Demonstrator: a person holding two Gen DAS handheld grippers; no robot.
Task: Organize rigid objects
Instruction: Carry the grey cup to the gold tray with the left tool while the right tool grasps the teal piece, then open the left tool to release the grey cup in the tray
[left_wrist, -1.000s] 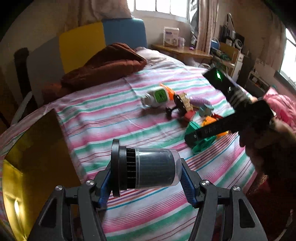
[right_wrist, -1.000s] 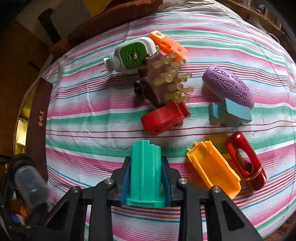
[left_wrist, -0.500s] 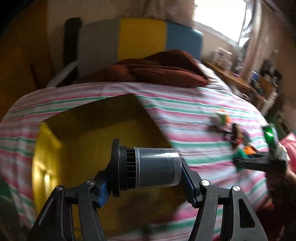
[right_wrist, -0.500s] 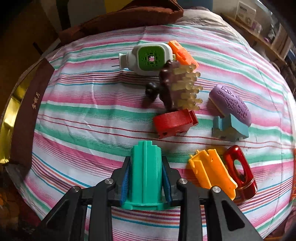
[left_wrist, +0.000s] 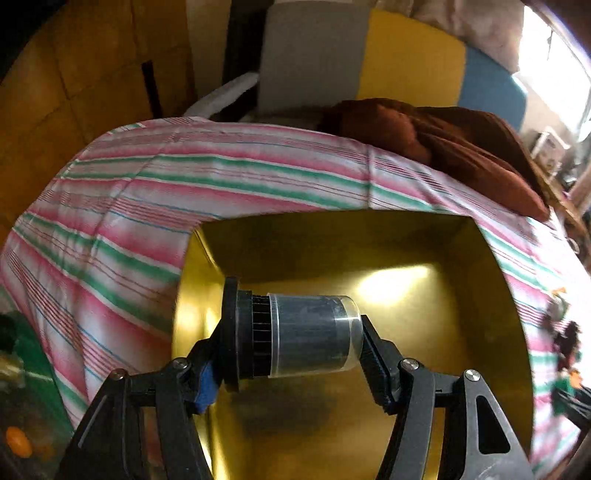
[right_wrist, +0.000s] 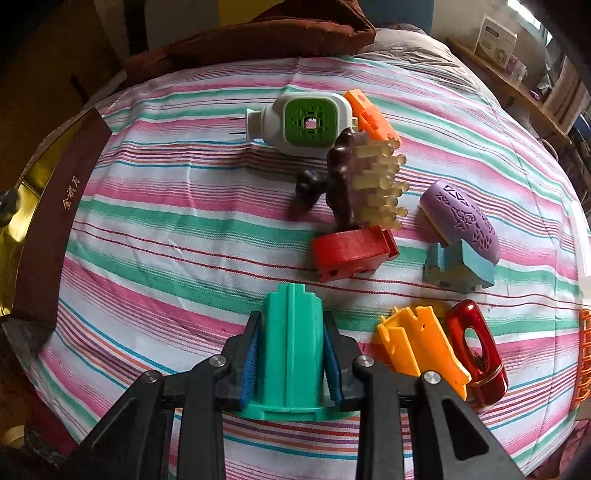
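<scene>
Left claw (left_wrist: 295, 334): clamped end to end on a clear-capped dark cylinder (left_wrist: 308, 334), black flanged end at the left pad, clear domed end at the right pad. Long axis crosswise to the fingers, roughly level in view. Directly beyond and below the cylinder: open gold box (left_wrist: 461, 317), shiny floor and far wall showing on all sides of the load, nothing visible inside. Load lies within the box outline, apart from the floor; drop looks short, judged only. Box sits at the edge of the striped bedspread (left_wrist: 147, 192), brown blanket (left_wrist: 443, 136) behind.

Right claw (right_wrist: 293, 356): narrow, gripped on a teal ribbed block (right_wrist: 293, 347), long axis running along the fingers, flared base toward the wrist. Past it on the bed: red block (right_wrist: 352, 253), brown bristle brush (right_wrist: 362, 184), white-and-green plug-in unit (right_wrist: 308, 120), orange piece (right_wrist: 371, 116), purple oval (right_wrist: 460, 218), blue block (right_wrist: 456, 267), yellow tray piece (right_wrist: 421, 343), dark red loop (right_wrist: 476, 347). Same box here at far left, well apart from this claw.

Nearer hand to the box: left. Likely next: release of the cylinder into the box.
</scene>
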